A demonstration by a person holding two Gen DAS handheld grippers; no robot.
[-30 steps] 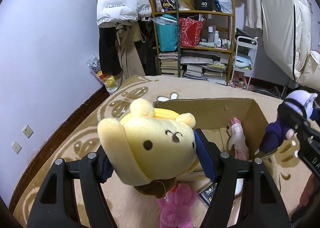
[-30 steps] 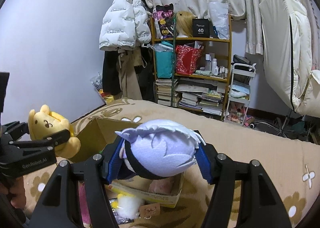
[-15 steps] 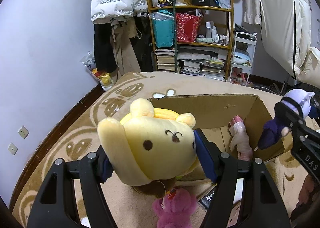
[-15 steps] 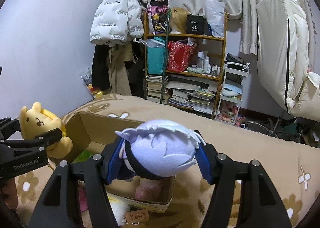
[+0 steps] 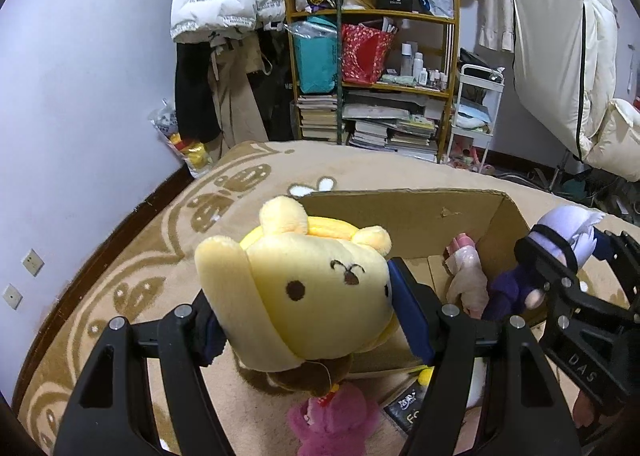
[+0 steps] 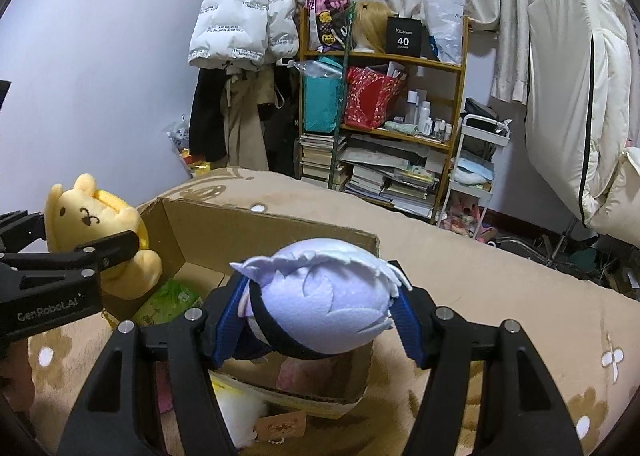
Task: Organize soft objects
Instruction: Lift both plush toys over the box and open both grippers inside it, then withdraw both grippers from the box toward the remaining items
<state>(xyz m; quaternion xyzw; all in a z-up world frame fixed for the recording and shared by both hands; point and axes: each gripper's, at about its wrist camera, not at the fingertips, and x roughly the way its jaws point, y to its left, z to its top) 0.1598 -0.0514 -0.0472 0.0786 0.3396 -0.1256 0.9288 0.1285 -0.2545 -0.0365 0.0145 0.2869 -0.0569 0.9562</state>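
Since a second ago both of my grippers have come in over the cardboard box: it fills more of each view, and in the right wrist view the green packet on its floor now shows.

Left gripper: fingers closed on the yellow plush dog, clamped by the head, body hanging below, at the box's near-left corner. Right gripper: fingers closed on the lavender-haired doll, also by the head, over the box's near wall on the right side. A pink plush already lies inside, against the right wall.

Risks, as I judge them:
- The dog looks to sit only partly over the opening. Released here, it could catch the rim and tumble out onto the carpet.
- Head-only grips on squashy stuffing: a jolt could let either toy slide out of the pads early.
- The two grippers are near each other; lowering both together could knock them, or shove the light box.
- A magenta plush lies just outside the box beneath the left gripper, easy to snag.

Surface: beige patterned carpet, soft, box unanchored on it. Room: cluttered bookshelf, white puffer jacket hanging, curtains behind.
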